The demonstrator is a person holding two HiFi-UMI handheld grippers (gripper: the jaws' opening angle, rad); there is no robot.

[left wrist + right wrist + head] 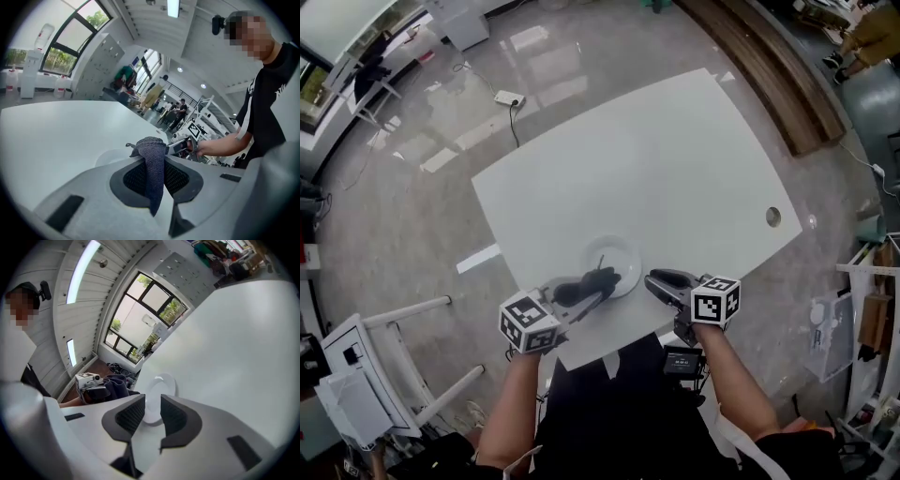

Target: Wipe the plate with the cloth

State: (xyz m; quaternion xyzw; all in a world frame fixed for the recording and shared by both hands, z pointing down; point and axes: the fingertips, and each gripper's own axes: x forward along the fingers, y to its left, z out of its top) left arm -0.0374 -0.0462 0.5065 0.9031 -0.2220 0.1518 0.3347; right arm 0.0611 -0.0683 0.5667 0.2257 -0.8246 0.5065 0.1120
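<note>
The left tongs (154,160) are shown closed on the cloth (153,176), a dark knitted piece that is pinched between the jaws, bunched above them and left hanging in a strip below. The right tongs (151,401) are shown drawn in on the near rim of the plate (158,385), which is seen in the narrow gap between the jaws. In the head view the free end of the cloth is laid over the near left part of the white plate, while the far side of the plate is left bare. The two tongs are brought in from opposite sides, the left from the plate's left and the right from its right, with each marker cube turned toward the camera. The plate is set near the front edge of the white worktop (656,169), close to the person. A small round hole (773,217) is seen near the worktop's right edge, well apart from the plate.
</note>
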